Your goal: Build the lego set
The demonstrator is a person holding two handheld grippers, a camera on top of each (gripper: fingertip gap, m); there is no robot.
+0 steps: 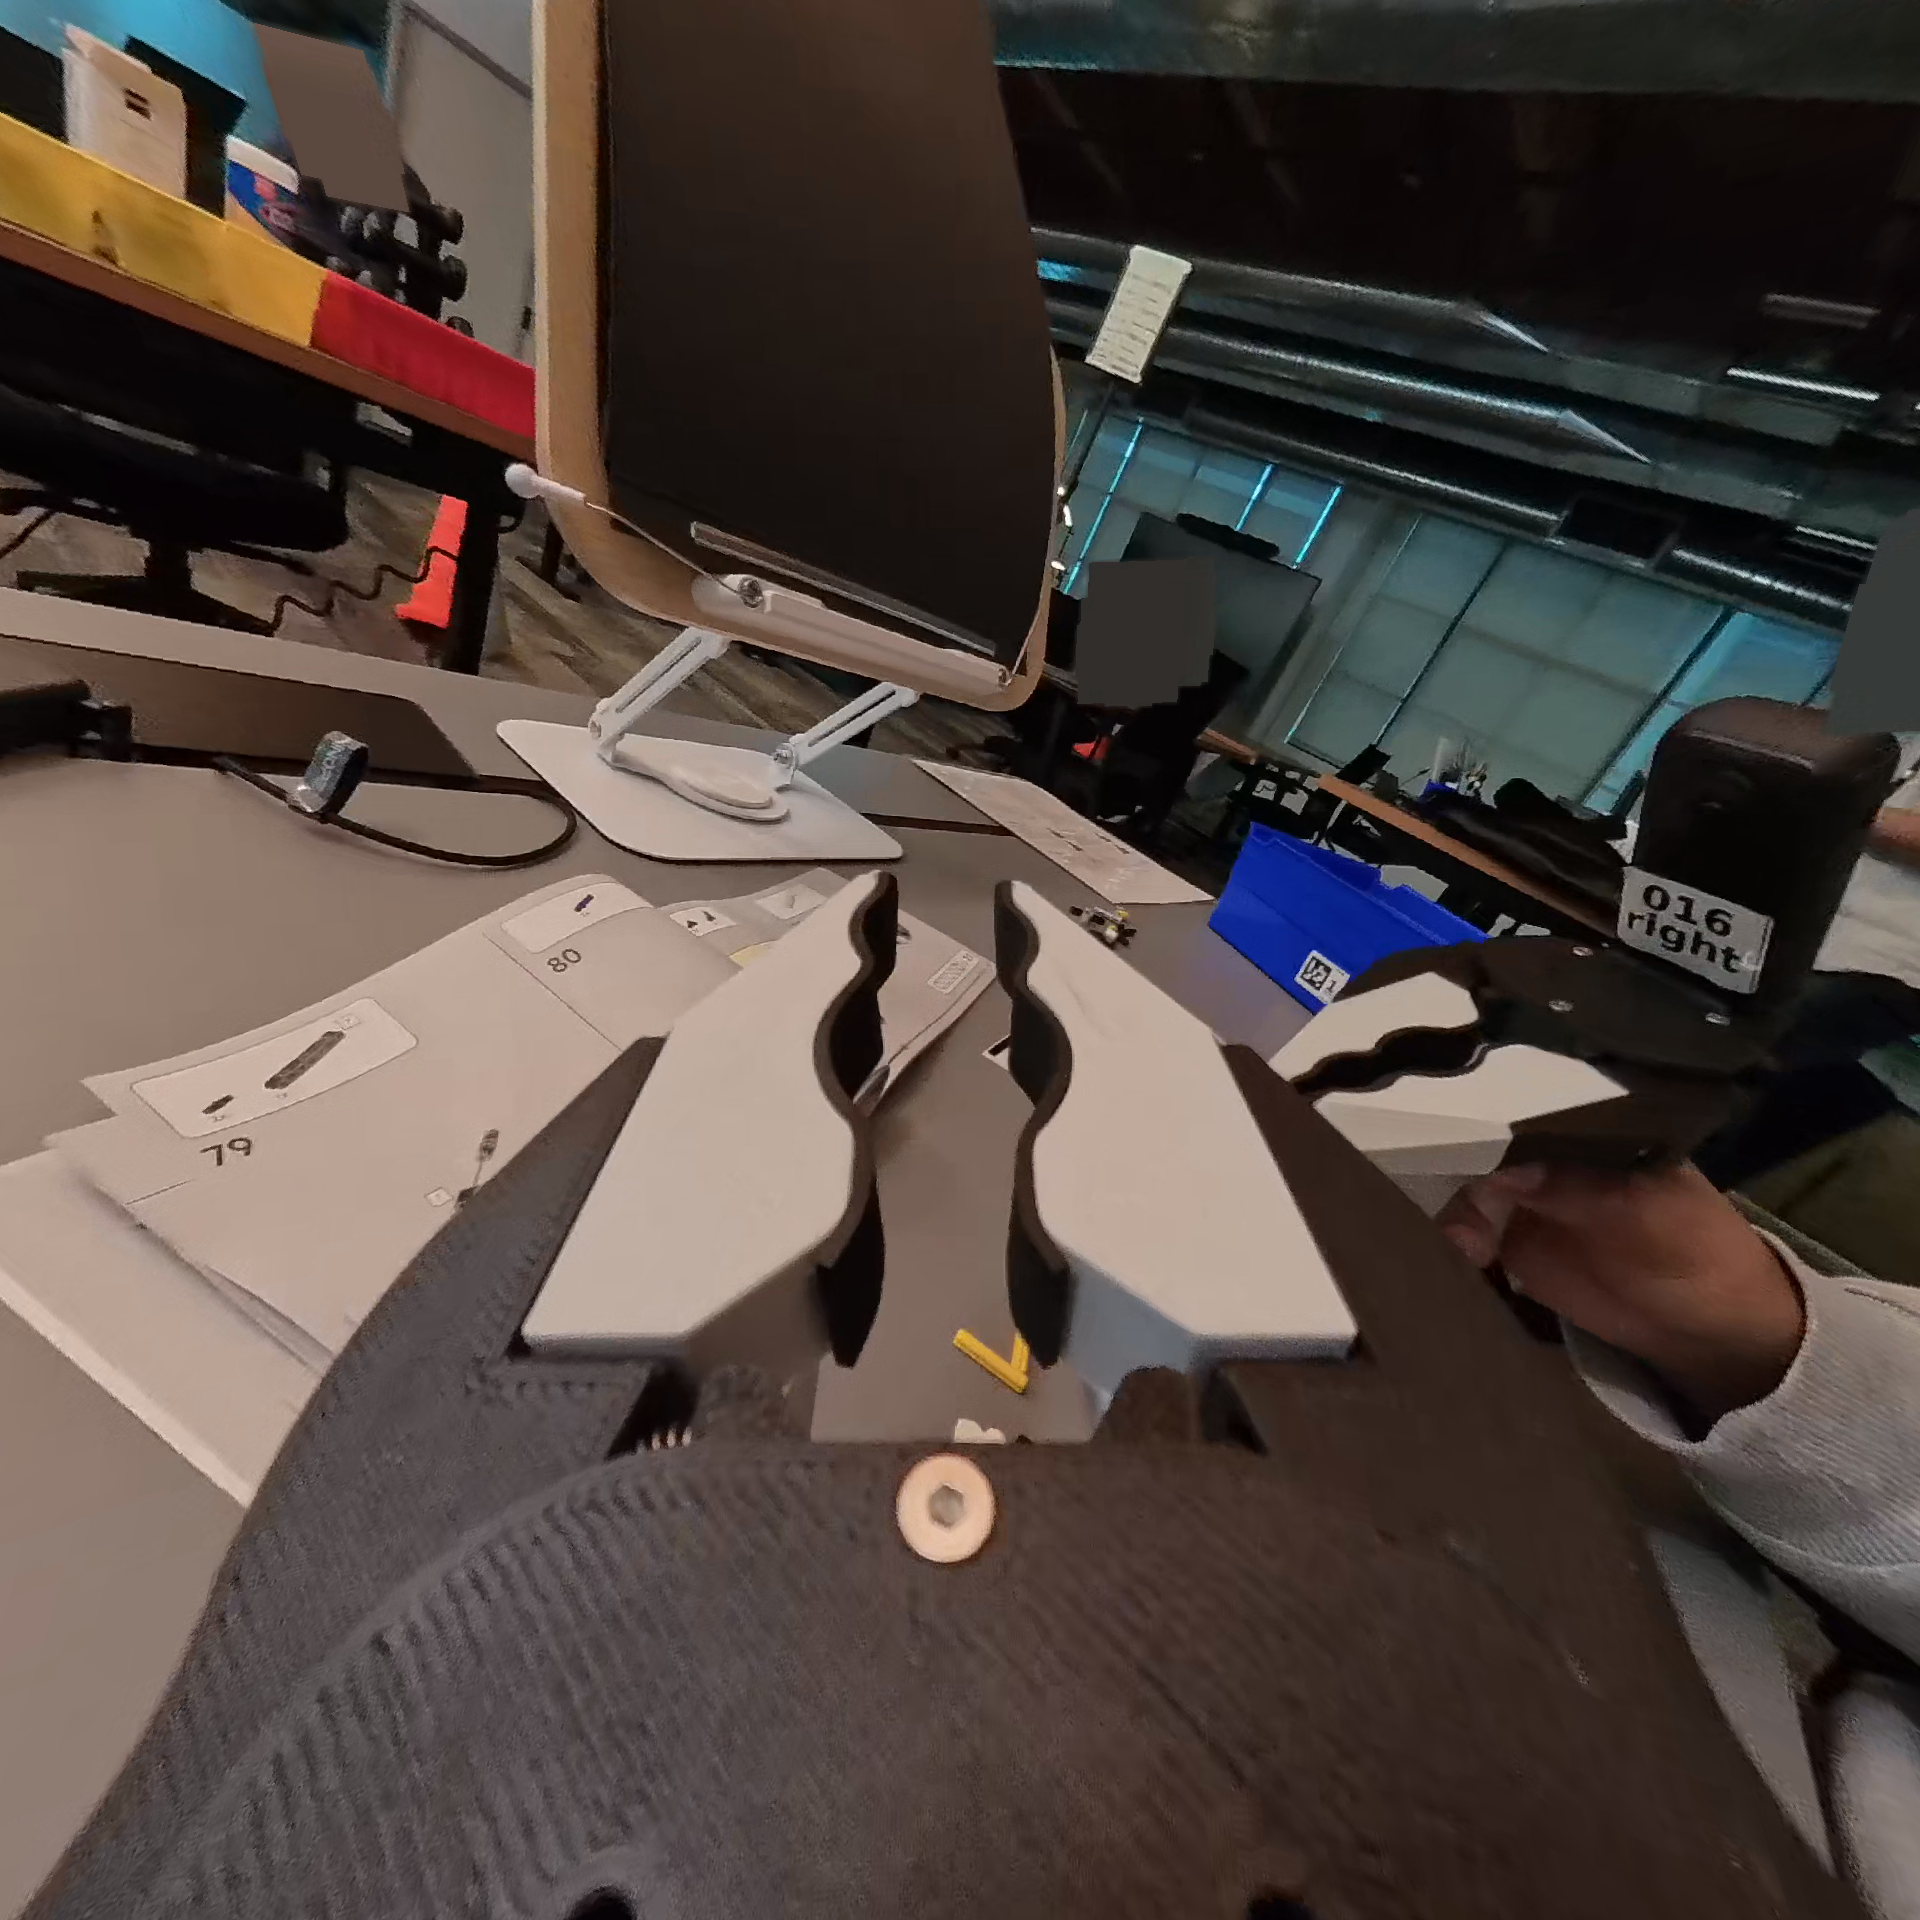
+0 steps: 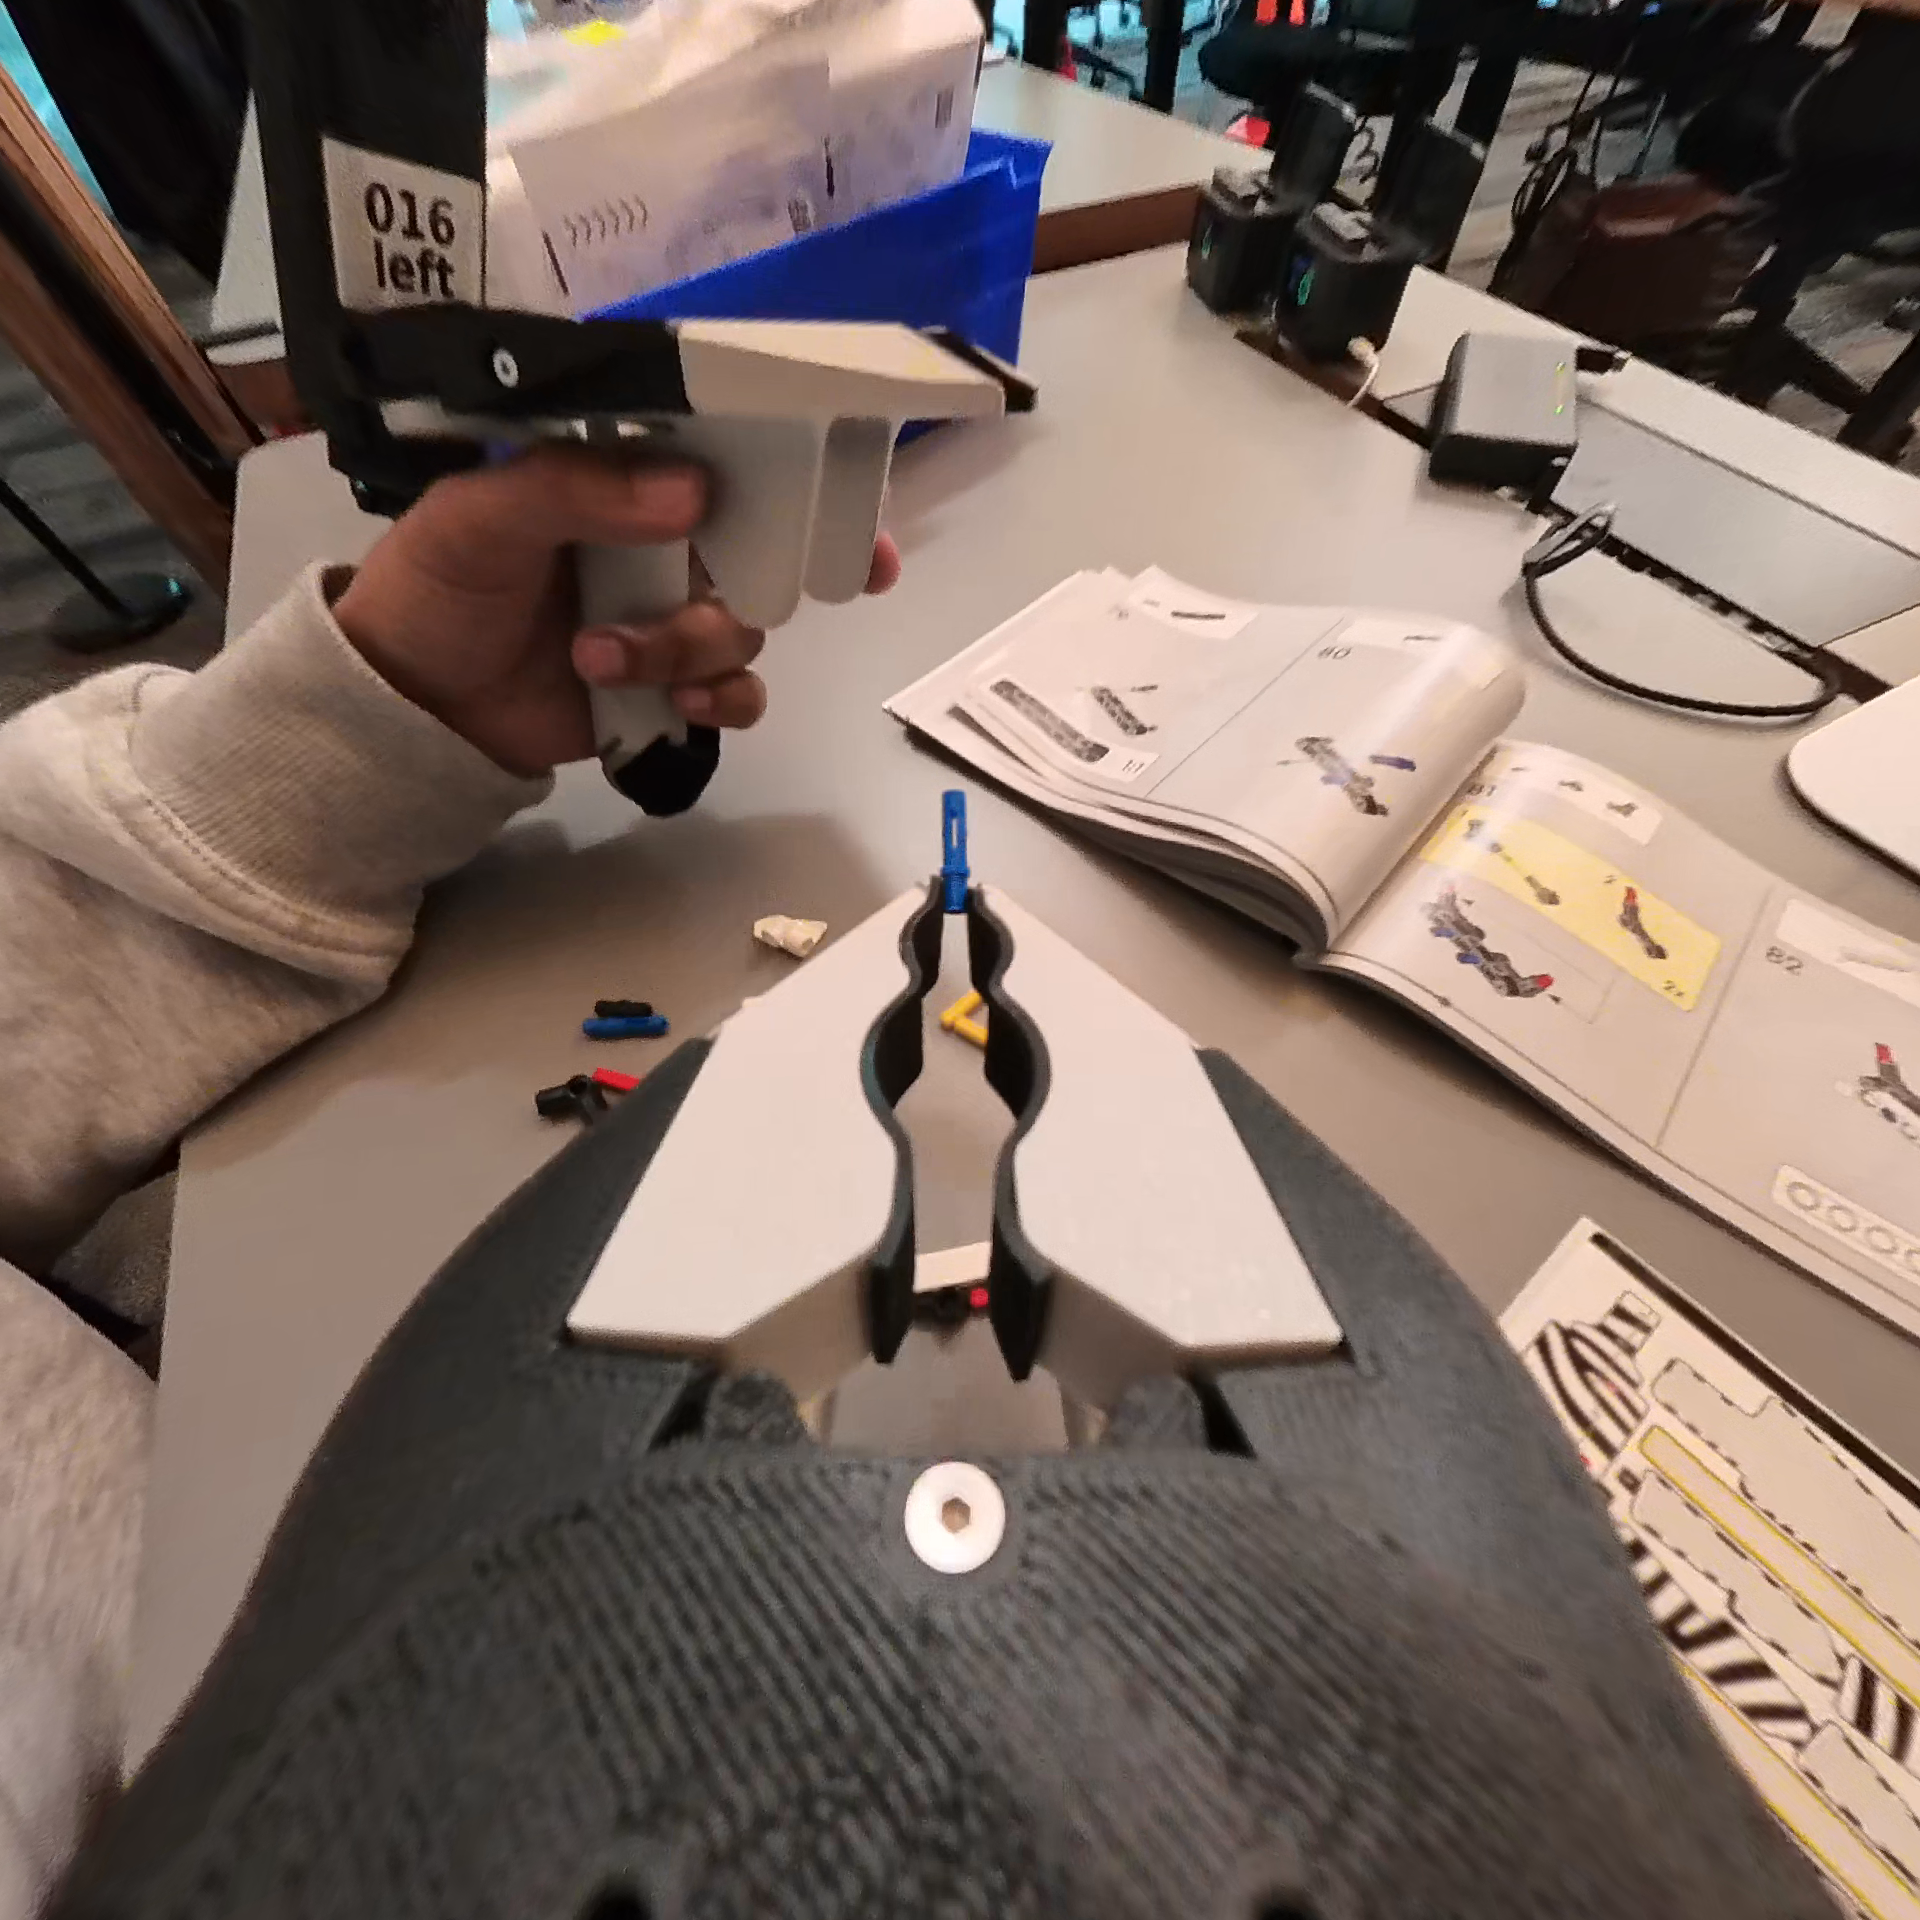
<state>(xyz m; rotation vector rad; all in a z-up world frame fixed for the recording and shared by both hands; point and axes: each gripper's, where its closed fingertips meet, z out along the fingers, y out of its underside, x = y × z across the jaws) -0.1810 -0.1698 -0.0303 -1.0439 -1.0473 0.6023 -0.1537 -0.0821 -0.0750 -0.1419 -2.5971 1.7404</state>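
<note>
Blue ridged pin [image 2: 953, 844] pinched upright between wavy right jaws.

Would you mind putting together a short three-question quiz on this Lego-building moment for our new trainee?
1. True or false: the right gripper is shut on a blue pin.
2. Multiple choice: the left gripper is A) shut on a yellow piece, B) open and holding nothing, C) shut on the booklet.
3. Fill in: the open instruction booklet lies on the grey ____.

Key: 1 true; 2 B; 3 table. The small yellow piece lies loose on the table, between the right gripper's fingers as seen from its own camera.
</note>
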